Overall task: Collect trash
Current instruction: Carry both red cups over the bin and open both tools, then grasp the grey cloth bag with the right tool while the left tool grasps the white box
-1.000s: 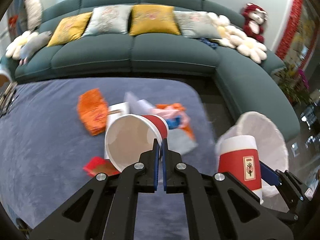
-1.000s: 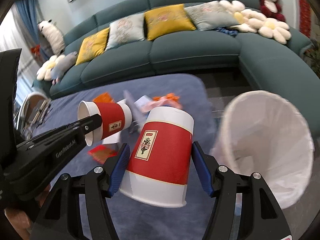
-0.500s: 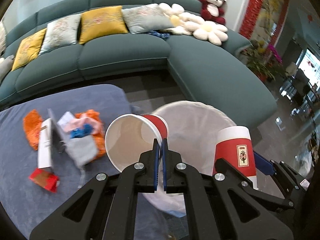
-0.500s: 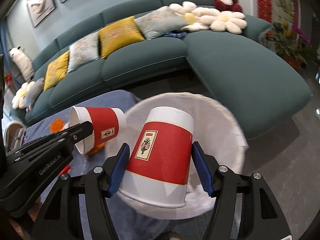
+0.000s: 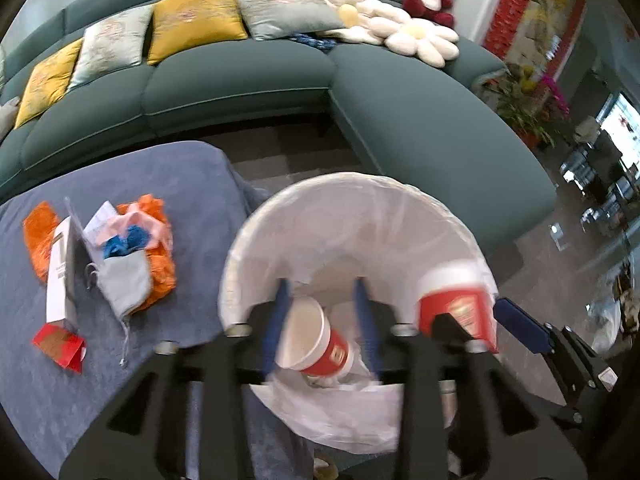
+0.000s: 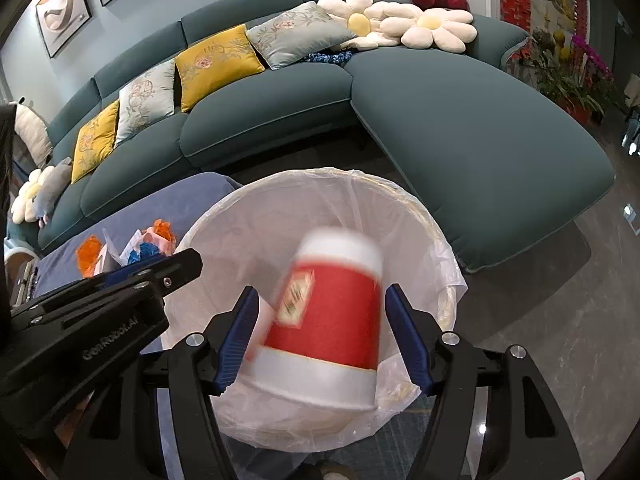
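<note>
Both grippers hung over the lined bin (image 5: 360,216) so the cups would drop inside. The left gripper (image 5: 320,320) had its fingers opening, its paper cup (image 5: 316,340) loose between them, falling. The right gripper (image 6: 320,328) was opening too, its blurred red cup (image 6: 328,312) slipping free. At ten o'clock, wrappers (image 5: 132,240) waited on the blue surface (image 5: 192,184).

I see thin, glossy, wrinkled plastic lining the bin (image 6: 404,200). The red-and-white cup (image 6: 324,320) looks like smooth paper, though blur hides its finish. The table cover (image 5: 200,184) is matt, napped cloth; the sofa (image 6: 480,120) matt fabric; the floor (image 6: 560,320) polished.
</note>
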`<state>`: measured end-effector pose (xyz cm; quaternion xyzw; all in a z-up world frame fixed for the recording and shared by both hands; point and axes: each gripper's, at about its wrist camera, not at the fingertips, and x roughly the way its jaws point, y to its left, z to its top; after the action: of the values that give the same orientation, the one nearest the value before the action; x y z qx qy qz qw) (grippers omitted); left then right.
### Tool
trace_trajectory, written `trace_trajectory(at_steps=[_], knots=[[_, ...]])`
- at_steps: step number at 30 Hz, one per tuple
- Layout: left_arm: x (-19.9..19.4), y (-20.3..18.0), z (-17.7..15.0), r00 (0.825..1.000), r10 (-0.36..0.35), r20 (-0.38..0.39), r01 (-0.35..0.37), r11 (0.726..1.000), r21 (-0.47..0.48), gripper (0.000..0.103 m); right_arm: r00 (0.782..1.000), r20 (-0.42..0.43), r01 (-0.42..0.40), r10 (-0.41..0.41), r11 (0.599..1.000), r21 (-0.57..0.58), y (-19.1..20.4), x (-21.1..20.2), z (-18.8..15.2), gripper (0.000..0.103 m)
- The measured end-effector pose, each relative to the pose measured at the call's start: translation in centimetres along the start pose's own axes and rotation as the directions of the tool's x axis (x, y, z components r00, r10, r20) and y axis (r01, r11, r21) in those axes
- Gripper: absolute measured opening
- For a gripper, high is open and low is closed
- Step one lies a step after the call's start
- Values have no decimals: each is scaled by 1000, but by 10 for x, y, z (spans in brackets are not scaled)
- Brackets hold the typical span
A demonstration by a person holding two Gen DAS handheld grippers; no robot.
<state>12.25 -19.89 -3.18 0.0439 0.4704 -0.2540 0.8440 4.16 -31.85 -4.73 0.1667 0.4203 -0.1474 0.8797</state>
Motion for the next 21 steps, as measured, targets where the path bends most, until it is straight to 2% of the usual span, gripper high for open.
trace_trajectory(at_steps=[2, 14, 21], knots=[[-2, 8, 0, 1000, 8, 5, -8, 1000, -16, 49, 1000, 0, -1, 1, 1000, 7, 0, -1, -1, 64], [-17, 68, -10, 997, 70, 17, -68, 993, -98, 49, 1000, 5, -19, 20, 999, -45, 37, -5, -2, 65], [-30, 114, -17, 994, 105, 20, -100, 982, -157, 50, 999, 4, -48, 48, 994, -99, 79, -7, -4, 64]])
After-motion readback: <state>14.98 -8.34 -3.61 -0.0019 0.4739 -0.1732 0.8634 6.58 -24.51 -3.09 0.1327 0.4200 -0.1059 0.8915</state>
